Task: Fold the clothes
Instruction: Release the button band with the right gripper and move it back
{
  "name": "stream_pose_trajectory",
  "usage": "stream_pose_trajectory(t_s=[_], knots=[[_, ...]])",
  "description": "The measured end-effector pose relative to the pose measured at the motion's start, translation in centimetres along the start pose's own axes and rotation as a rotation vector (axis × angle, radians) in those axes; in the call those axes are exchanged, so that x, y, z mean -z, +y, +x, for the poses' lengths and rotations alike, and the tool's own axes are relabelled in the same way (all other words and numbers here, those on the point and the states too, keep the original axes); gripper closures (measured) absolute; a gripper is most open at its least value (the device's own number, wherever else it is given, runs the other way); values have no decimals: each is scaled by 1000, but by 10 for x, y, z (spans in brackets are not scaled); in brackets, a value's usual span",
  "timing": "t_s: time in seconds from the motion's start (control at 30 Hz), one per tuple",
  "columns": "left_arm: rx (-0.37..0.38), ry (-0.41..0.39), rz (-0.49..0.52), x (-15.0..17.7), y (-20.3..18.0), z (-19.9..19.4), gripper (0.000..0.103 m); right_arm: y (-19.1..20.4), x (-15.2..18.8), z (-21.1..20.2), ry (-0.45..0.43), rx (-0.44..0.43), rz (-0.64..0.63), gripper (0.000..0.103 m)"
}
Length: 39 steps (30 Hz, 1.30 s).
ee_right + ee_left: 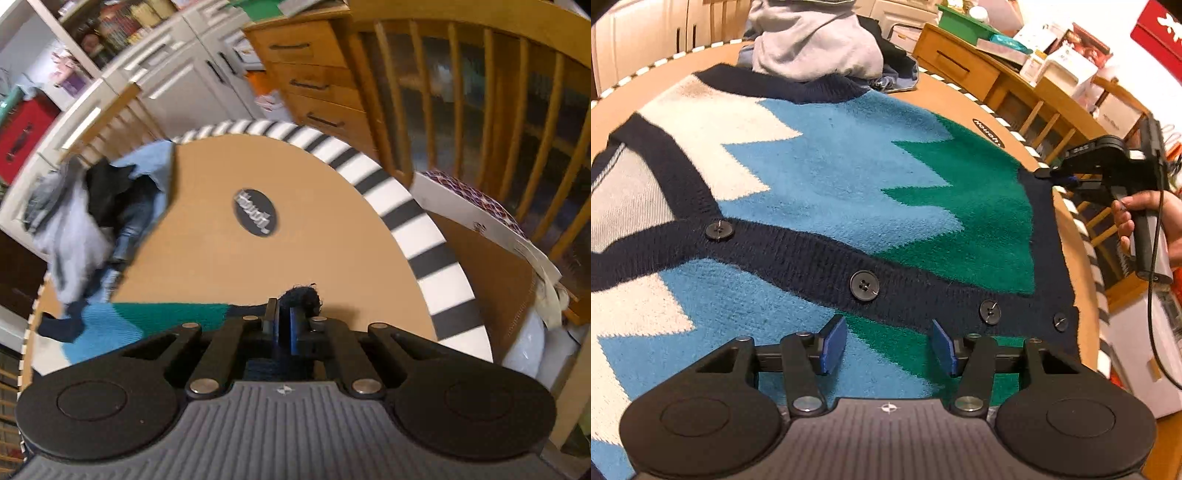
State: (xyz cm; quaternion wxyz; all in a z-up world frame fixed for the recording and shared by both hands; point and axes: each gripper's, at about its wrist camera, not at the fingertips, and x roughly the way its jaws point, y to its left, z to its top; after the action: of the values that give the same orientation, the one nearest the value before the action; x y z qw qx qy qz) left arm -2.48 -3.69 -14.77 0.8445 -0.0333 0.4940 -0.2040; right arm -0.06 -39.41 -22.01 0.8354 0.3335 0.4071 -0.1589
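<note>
Cardigan (827,177) hem corner is pinched in the right gripper (284,321); left gripper (889,345) hovers open. Lift the hem evenly.

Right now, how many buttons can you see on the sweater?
4, all on the cardigan's navy band: one near the neckline, one mid-band, one nearer the hem, and one at the hem corner. Others may be hidden.

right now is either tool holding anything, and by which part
Right tool pinches the cardigan by its navy hem corner; left tool holds nothing.
</note>
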Motion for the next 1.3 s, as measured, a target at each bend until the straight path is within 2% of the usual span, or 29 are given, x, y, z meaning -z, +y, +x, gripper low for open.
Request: stream_pose_trajectory(t_s=[0.07,0.13,0.27,0.3,0.4,0.5,0.57,0.7,0.77,0.87,1.0,1.07,1.13,1.3], knots=[[-7,7,19,0,-3,0,47,3,2,2,11,18,-13,90],[-14,26,20,-2,0,-5,47,0,-1,-5,3,3,3,88],[-65,0,50,-2,16,-34,46,-1,-2,-41,-90,39,-13,82],[-88,-3,58,-2,23,-40,45,6,2,-52,-101,21,-30,82],[-153,4,19,-7,53,-43,45,48,31,-70,-36,-159,-166,82],[-191,41,-81,-11,84,-33,46,112,75,-66,89,-336,-346,82],[-181,36,-107,-12,95,-32,48,150,103,-56,158,-392,-449,82],[-192,74,-130,-19,103,-34,50,217,156,-26,240,-414,-612,82],[-203,91,-115,-22,105,-40,49,239,174,-13,248,-404,-654,83],[-205,115,-83,-25,111,-51,47,256,194,8,279,-297,-673,84],[-187,124,0,-27,127,-72,41,265,193,-3,258,-246,-648,82],[-181,119,31,-29,136,-79,37,271,183,-15,182,-241,-601,82],[-170,125,48,-31,149,-80,37,280,169,-18,100,-190,-576,77],[-159,172,50,-22,178,-73,38,297,123,17,22,-91,-419,77]])
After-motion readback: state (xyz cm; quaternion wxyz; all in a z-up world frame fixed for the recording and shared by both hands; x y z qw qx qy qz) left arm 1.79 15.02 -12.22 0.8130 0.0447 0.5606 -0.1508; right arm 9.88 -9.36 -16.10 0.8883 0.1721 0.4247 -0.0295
